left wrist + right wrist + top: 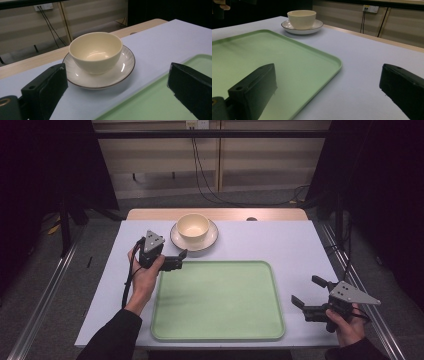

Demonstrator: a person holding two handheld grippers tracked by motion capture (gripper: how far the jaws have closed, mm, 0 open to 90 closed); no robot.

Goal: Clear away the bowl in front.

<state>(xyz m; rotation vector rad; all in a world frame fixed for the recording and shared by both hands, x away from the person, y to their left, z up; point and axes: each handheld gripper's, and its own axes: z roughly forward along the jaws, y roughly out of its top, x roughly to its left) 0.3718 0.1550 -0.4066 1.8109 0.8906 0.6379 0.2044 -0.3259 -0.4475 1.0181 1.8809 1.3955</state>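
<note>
A cream bowl point(193, 226) point(96, 51) stands empty on a white saucer with a dark rim point(212, 239) point(126, 65) at the back of the table. In front of it lies an empty pale green tray point(217, 300) point(160, 100) point(262, 55). My left gripper point(180, 259) point(117, 75) hovers open at the tray's far left corner, aimed at the bowl from a short distance. My right gripper point(307, 291) point(328, 72) is open just off the tray's right edge, low over the table, with nothing between its jaws. In the right gripper view the bowl point(302, 18) and saucer point(318, 25) sit far off.
The white table top point(280, 240) has bare room right of the saucer and along the tray's right side. A wooden strip point(270, 214) runs along the far edge. Cables point(200, 170) hang down the wall behind, and metal rails flank the table.
</note>
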